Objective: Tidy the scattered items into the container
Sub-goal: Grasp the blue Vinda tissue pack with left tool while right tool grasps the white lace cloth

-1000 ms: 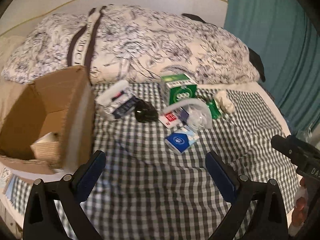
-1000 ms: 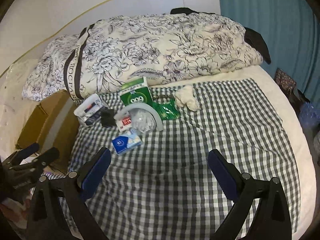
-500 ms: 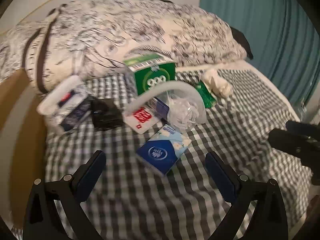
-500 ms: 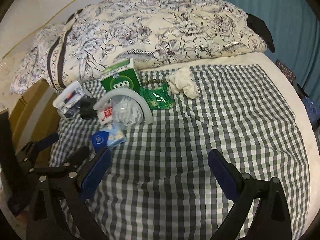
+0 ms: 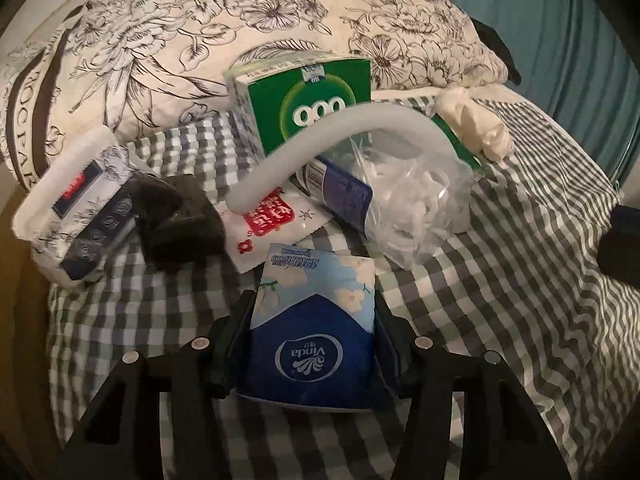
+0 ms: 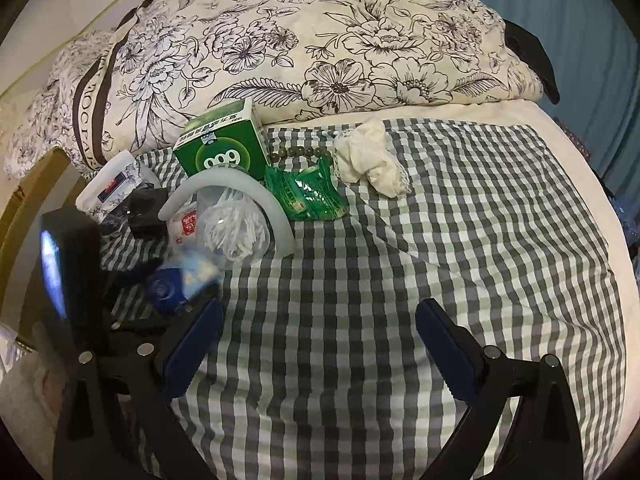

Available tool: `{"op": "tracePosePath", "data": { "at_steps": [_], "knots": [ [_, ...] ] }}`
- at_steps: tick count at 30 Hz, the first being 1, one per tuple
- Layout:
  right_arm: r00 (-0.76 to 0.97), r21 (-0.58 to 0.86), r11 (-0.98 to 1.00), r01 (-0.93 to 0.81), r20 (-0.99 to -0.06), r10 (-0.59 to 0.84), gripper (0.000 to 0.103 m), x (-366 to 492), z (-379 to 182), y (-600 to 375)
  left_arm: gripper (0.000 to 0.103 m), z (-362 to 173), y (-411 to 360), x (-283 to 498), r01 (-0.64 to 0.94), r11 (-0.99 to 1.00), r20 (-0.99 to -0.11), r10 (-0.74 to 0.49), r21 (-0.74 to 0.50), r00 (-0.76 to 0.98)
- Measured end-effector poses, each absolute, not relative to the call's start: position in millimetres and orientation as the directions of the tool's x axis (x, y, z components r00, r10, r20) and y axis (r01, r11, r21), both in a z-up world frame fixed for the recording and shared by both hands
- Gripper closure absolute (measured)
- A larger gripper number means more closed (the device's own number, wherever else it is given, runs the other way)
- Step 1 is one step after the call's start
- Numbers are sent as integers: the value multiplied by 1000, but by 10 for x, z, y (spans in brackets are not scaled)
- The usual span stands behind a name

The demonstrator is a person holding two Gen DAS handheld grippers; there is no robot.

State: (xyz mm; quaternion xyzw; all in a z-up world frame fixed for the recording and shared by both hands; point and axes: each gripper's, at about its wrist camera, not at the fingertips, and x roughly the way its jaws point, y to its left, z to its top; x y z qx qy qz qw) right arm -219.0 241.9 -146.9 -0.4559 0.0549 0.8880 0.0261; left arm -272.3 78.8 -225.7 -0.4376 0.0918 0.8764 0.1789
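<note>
Nearest, the left gripper [image 5: 314,344] has its jaws closed against both sides of a blue tissue pack [image 5: 314,320] printed "Vinda", on the checked cloth [image 5: 520,300]. The right gripper [image 6: 320,344] hovers over bare cloth, jaws spread wide and holding nothing. Just beyond the pack lie a white sachet [image 5: 276,220] with a red label, a clear bag [image 5: 412,208] and a curved white tube [image 5: 344,136]. Farther stands a green box [image 5: 312,100] marked "999", against a floral duvet [image 6: 320,40].
</note>
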Motion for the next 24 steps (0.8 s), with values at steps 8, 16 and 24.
{"op": "tracePosePath", "data": {
  "at_steps": [8, 16, 24],
  "knots": [
    [-613, -81, -979, -184, -770, 179, 20, -2738, -1454, 2721, 48, -2275, 337, -2409, -220, -969, -800, 218, -110, -559],
    [-521, -173, -968, -179, -819, 242, 62, -3405, -1829, 2890, 48, -2350, 364, -2324, -249, -967, -781, 193, -50, -594],
    [-529, -73, -984, -162, -836, 149, 97, -3053, -1746, 2828, 48, -2319, 304, -2306, -241, -969, -779, 194, -57, -597]
  ]
}}
